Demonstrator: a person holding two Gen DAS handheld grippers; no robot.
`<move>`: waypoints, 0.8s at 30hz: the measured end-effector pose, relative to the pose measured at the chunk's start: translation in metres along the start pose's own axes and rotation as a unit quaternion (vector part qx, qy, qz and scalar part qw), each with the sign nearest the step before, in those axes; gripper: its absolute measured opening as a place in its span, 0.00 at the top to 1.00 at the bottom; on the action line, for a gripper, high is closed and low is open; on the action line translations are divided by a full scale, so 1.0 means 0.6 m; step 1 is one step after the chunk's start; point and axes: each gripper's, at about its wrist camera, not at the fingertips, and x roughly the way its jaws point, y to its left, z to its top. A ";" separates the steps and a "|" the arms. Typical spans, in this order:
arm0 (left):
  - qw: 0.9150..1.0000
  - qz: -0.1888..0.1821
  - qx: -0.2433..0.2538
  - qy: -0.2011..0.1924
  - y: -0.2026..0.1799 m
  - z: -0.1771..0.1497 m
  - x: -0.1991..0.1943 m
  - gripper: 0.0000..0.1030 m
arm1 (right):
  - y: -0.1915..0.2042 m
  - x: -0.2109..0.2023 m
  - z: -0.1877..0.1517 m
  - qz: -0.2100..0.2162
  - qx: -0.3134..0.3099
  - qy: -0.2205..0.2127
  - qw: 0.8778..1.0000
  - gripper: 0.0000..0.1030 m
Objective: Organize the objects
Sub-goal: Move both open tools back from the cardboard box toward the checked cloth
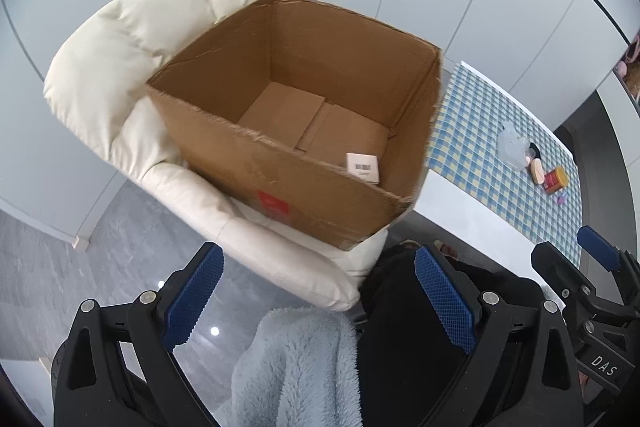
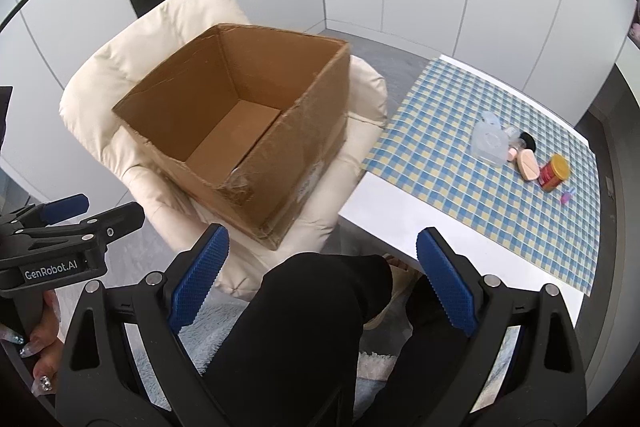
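While both claws hang over the person's lap, the left gripper (image 1: 316,303) stands released, jaws wide, nothing between the pads; the right gripper (image 2: 322,279) likewise released and empty; open cardboard box (image 1: 304,115) sits on a cream armchair (image 1: 132,39) at 12 o'clock from the left claw, a small barcoded card (image 1: 363,167) on its floor; small toiletries, among them a red jar (image 2: 554,173), lie on the checked tablecloth (image 2: 460,99) at 2 o'clock, well apart from the box.
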 end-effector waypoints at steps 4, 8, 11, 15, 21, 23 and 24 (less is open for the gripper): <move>1.000 -0.010 0.019 -0.001 -0.033 0.007 0.004 0.06 | -0.022 -0.007 -0.003 -0.010 0.015 -0.004 1.000 0.06; 0.999 -0.025 0.043 -0.003 -0.073 0.013 0.006 0.06 | -0.054 -0.016 -0.010 -0.022 0.034 -0.008 0.999 0.06; 0.997 -0.037 0.061 -0.001 -0.104 0.014 0.009 0.06 | -0.084 -0.022 -0.015 -0.026 0.054 -0.010 0.998 0.06; 0.995 -0.048 0.085 0.000 -0.149 0.015 0.013 0.06 | -0.132 -0.031 -0.026 -0.033 0.083 -0.013 0.996 0.06; 0.991 -0.062 0.116 0.012 -0.208 0.010 0.025 0.06 | -0.212 -0.042 -0.053 -0.058 0.131 -0.016 0.990 0.06; 0.990 -0.065 0.121 0.016 -0.224 0.007 0.029 0.06 | -0.233 -0.044 -0.061 -0.067 0.142 -0.016 0.987 0.06; 0.990 -0.067 0.123 0.016 -0.232 0.006 0.030 0.06 | -0.249 -0.046 -0.067 -0.071 0.151 -0.017 0.986 0.06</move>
